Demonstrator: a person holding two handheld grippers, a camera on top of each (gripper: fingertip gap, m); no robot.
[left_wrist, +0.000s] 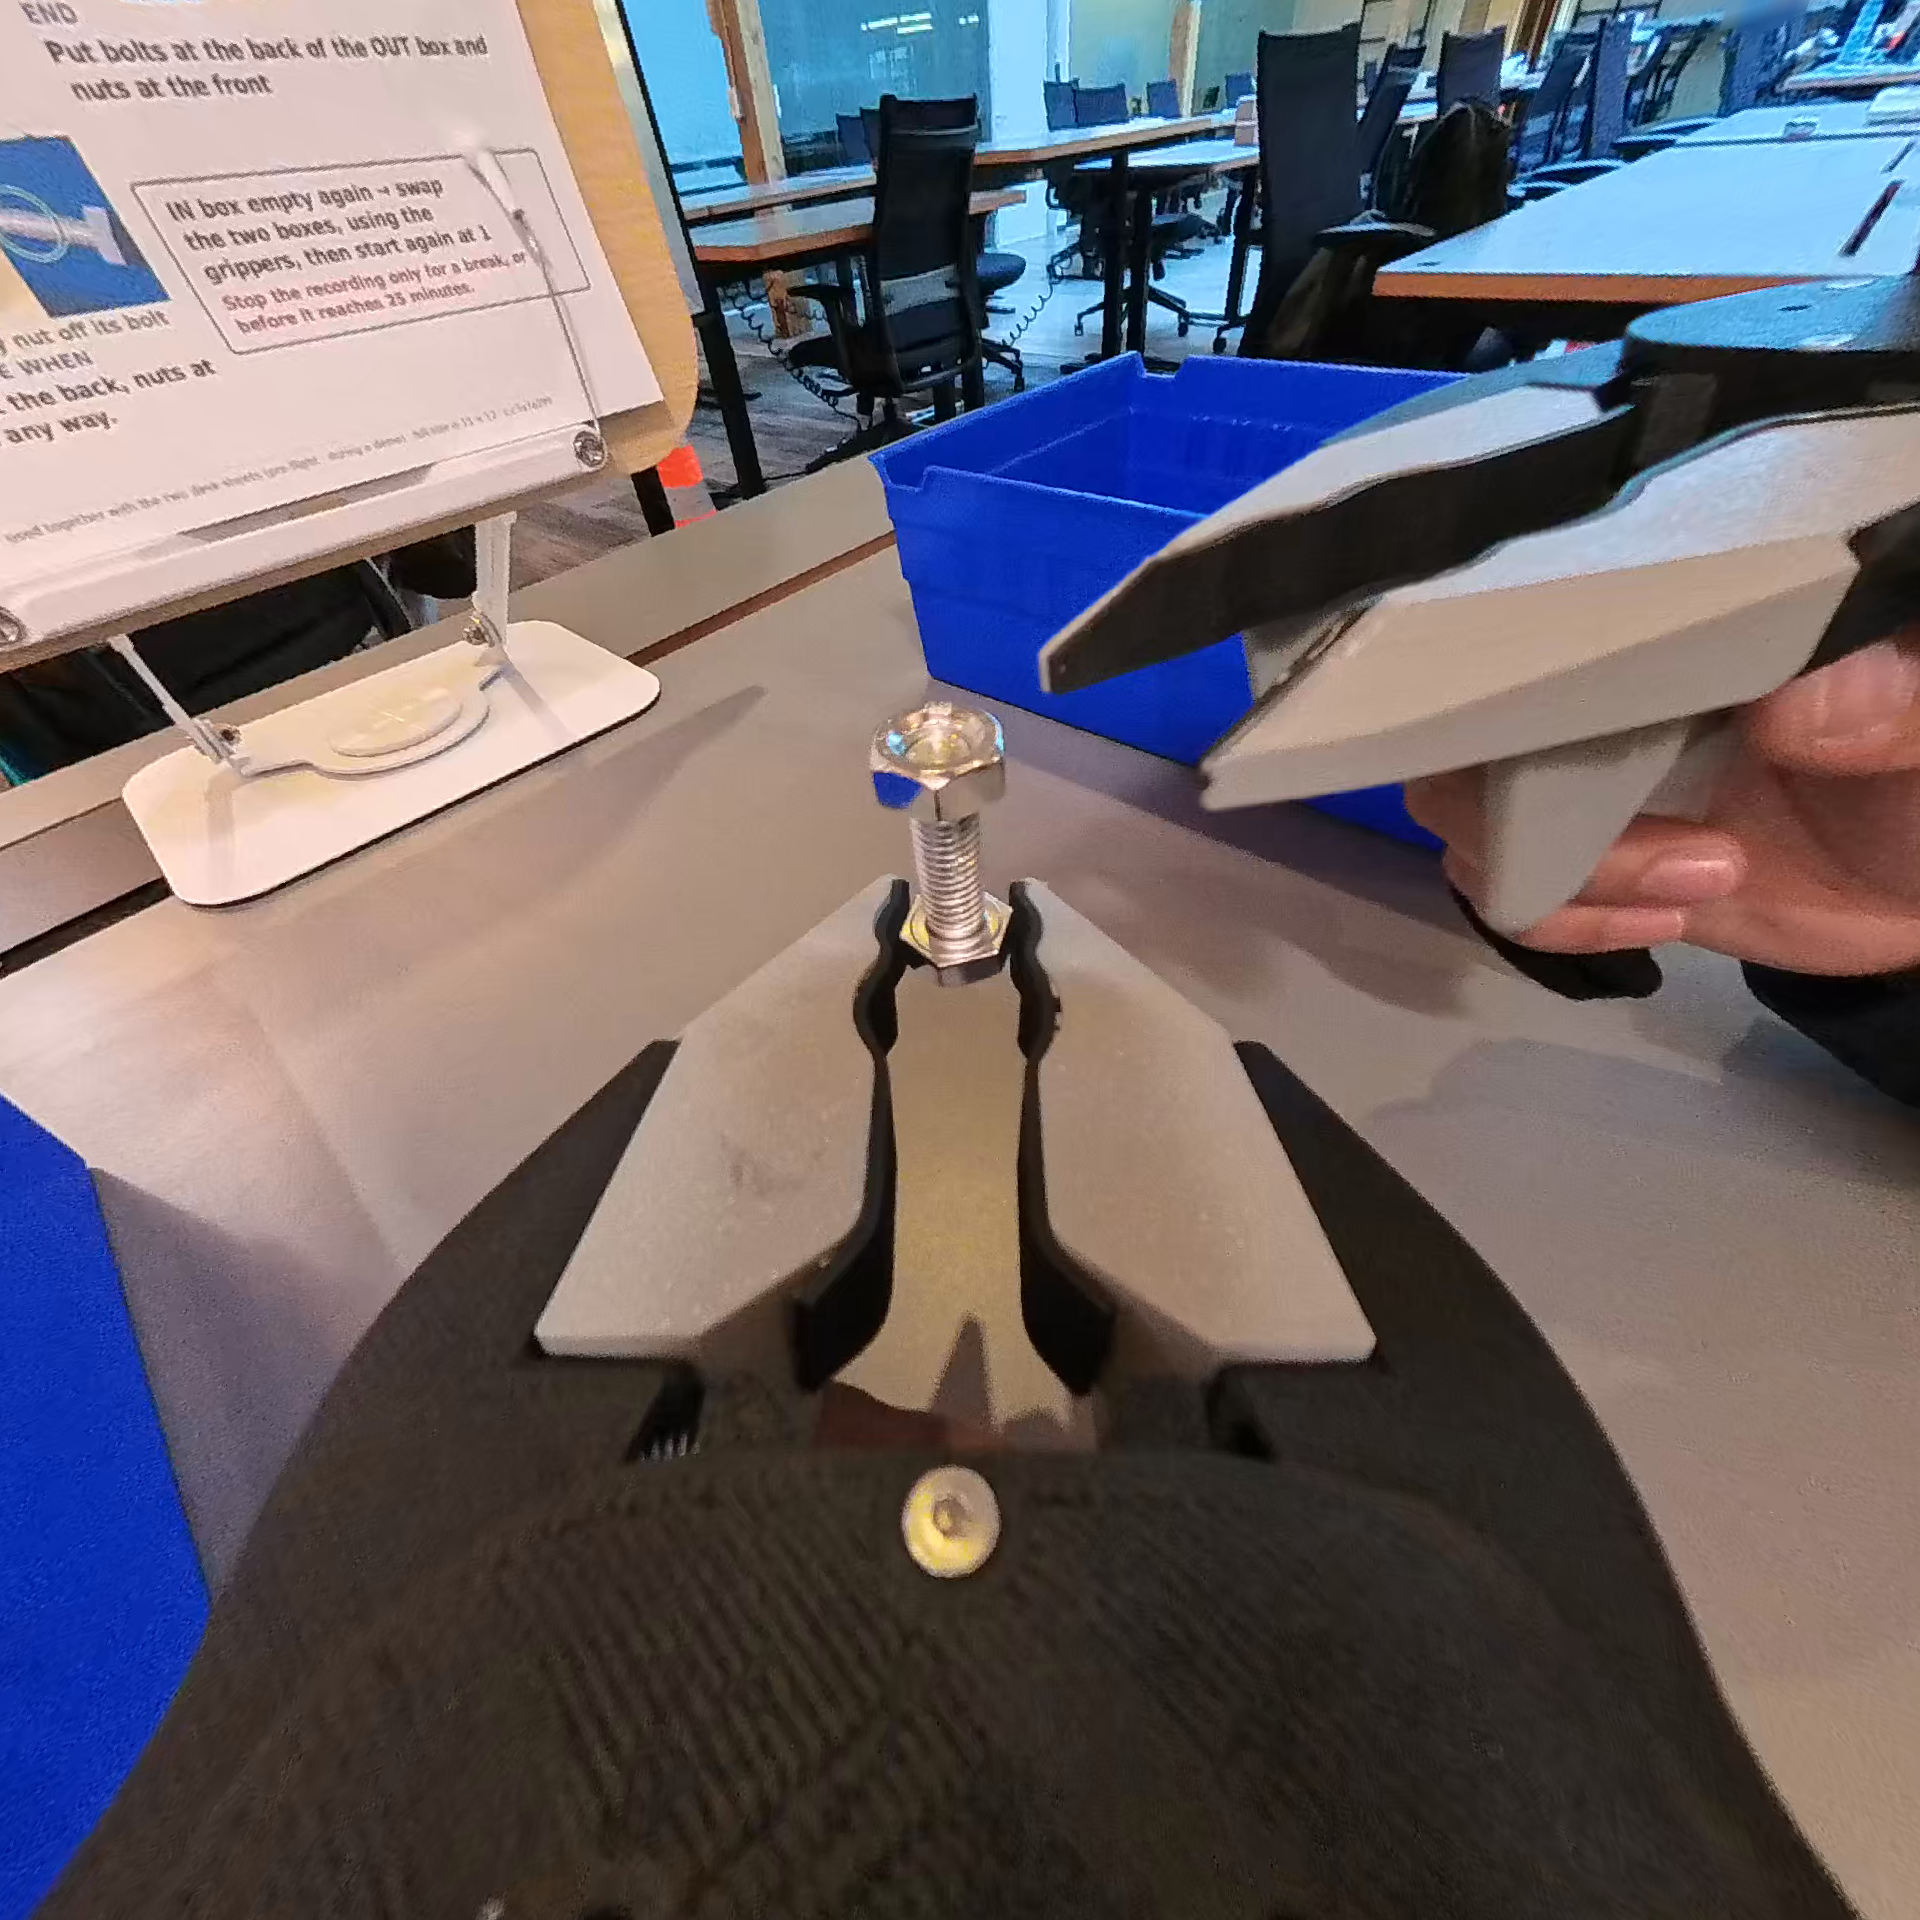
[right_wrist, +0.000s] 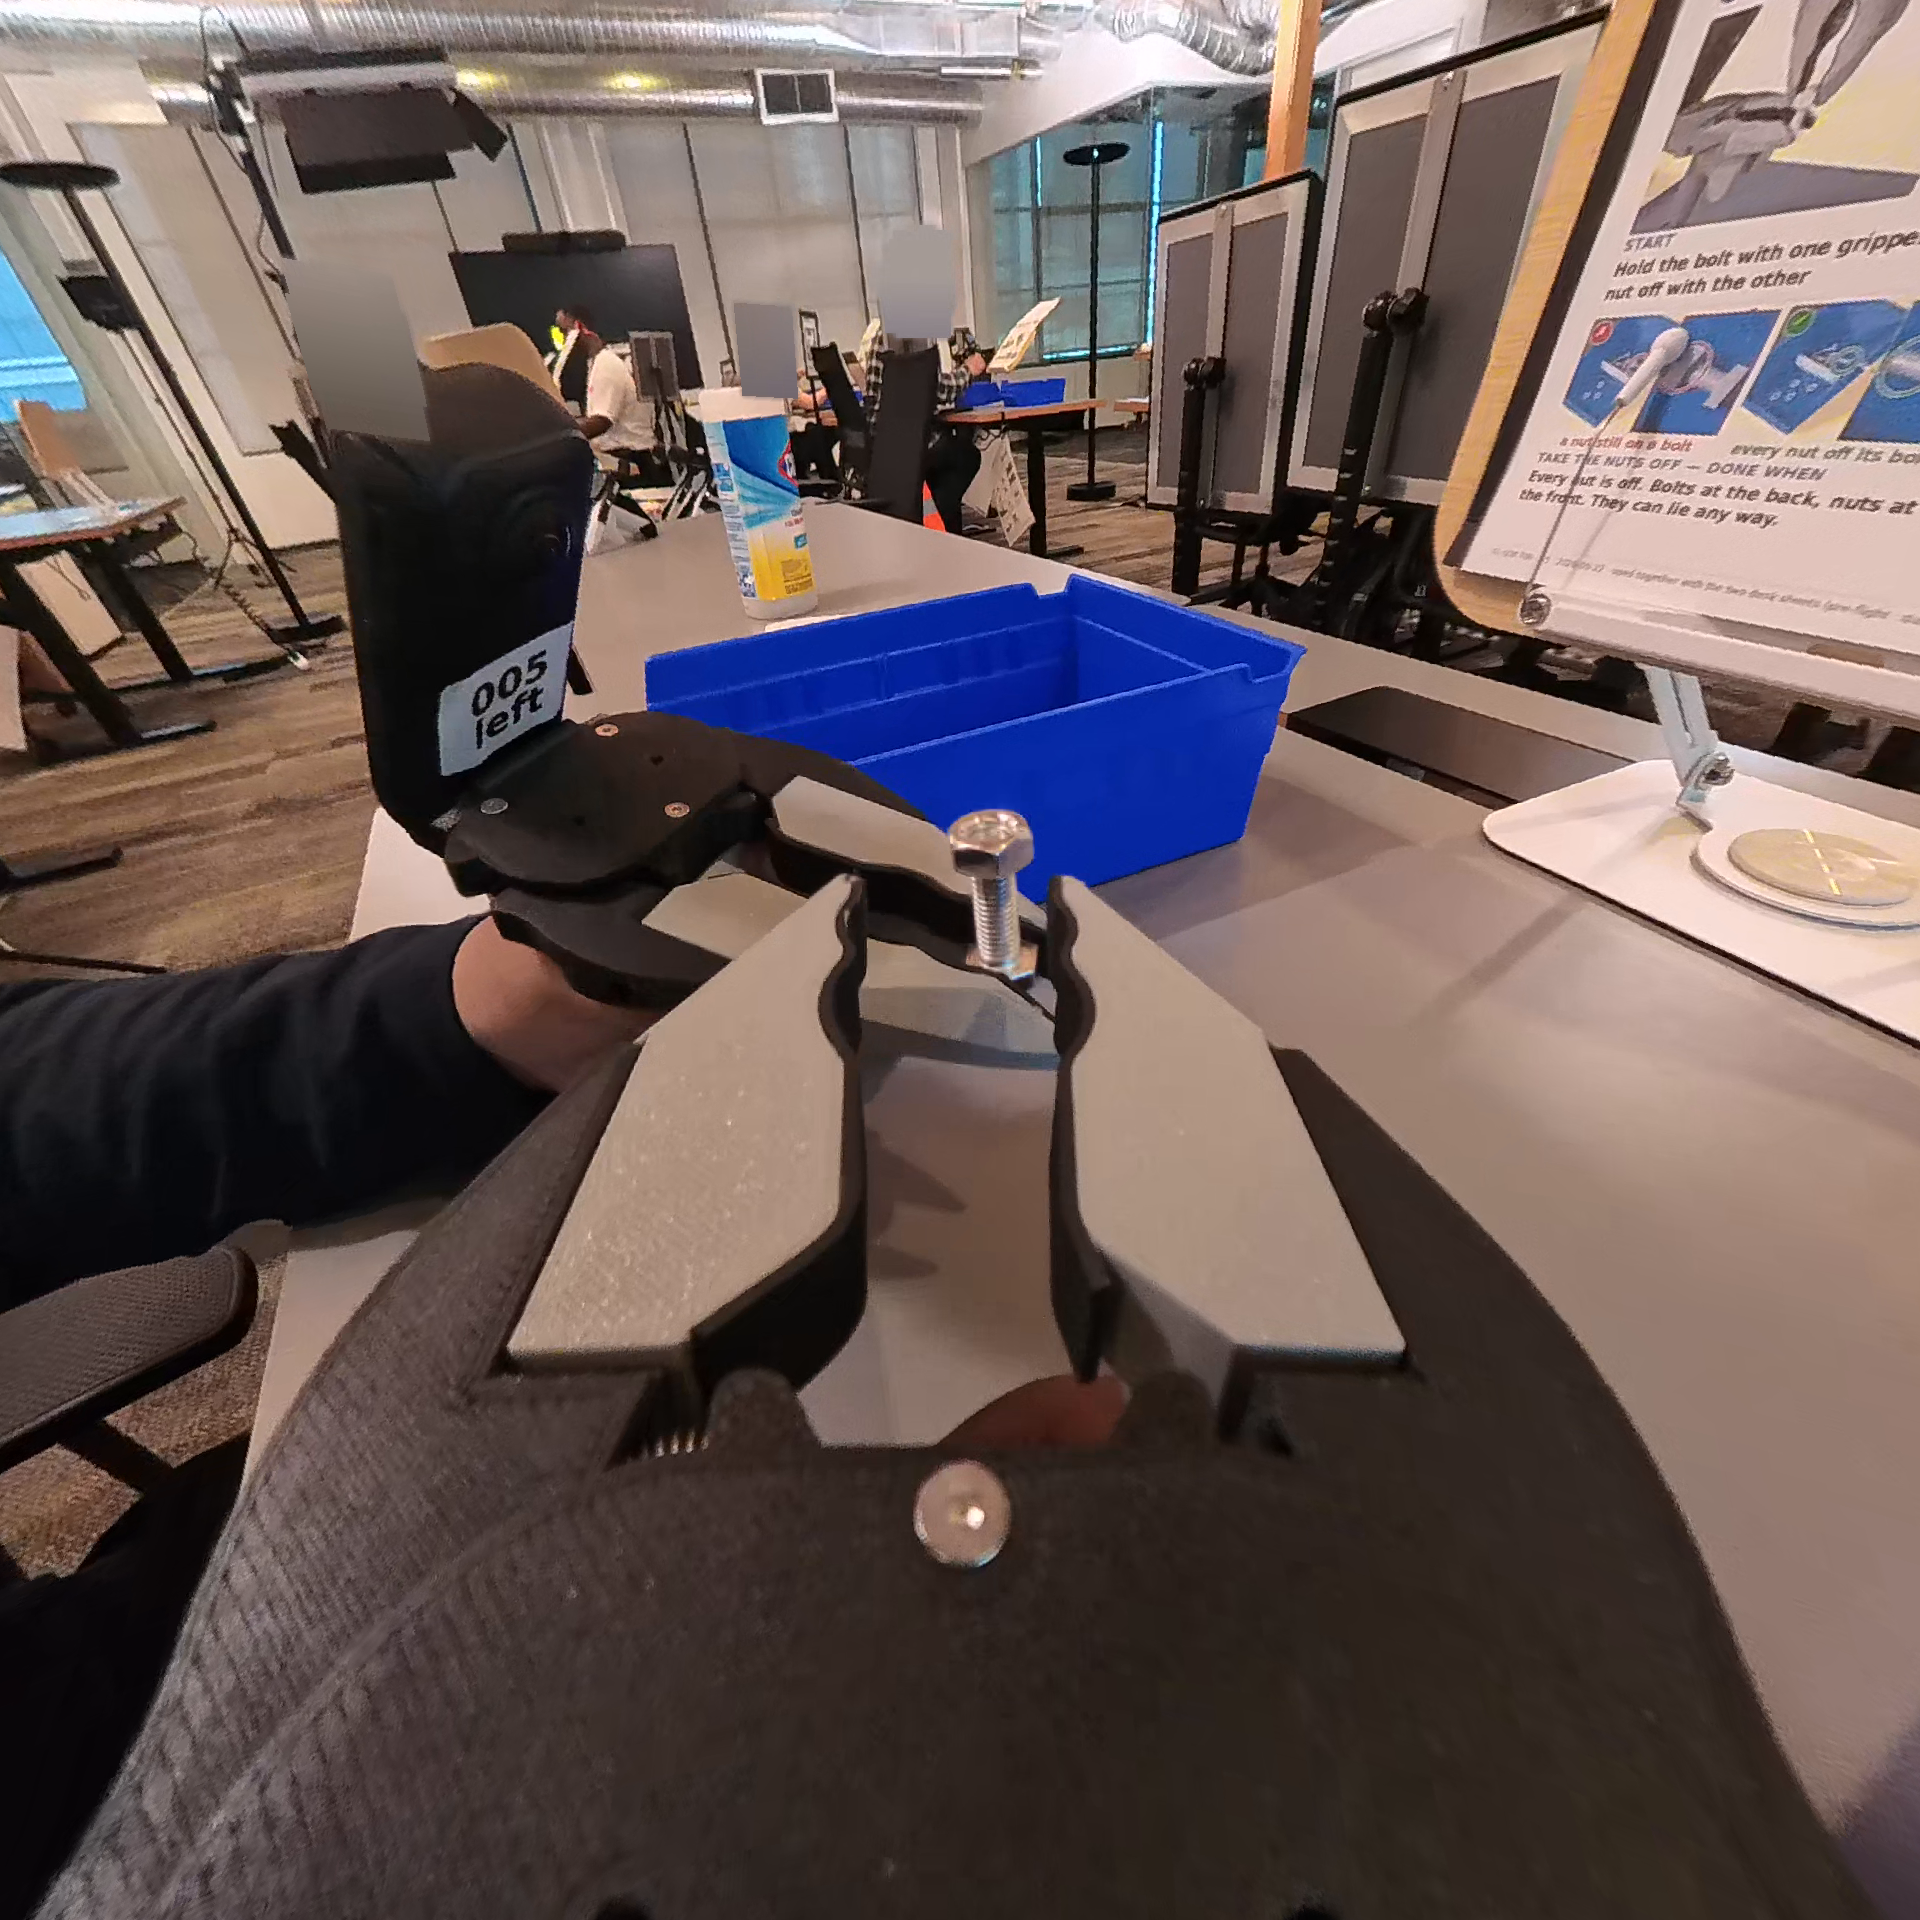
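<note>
**A:** What did the big stuff look like?

**B:** One grey desk carried it all. Two blue bins were in play: one sat toward the far edge in the right wrist view, one stood beyond the bolt in the left wrist view, and a blue wall at that view's left edge could have been either bin or neither; I could not tell. No contents showed in the bins.

**A:** Anything else on the desk?

**B:** One instruction sheet on a white stand by the desk's right side, and one white wipes canister near the far edge, behind the bin.

**A:** And the tools?

**B:** Two grippers. The left gripper had its fingers clamped on one nut, holding it above the desk's middle. One bolt stood upright in that nut, head at the top.

**A:** The other one?

**B:** The right gripper had its jaws spread apart, empty. Its right finger sat just beside the nut; whether it touched, I could not tell. In the left wrist view that gripper came in from the right, tips near the bolt head, a hand wrapped round its handle.
</note>
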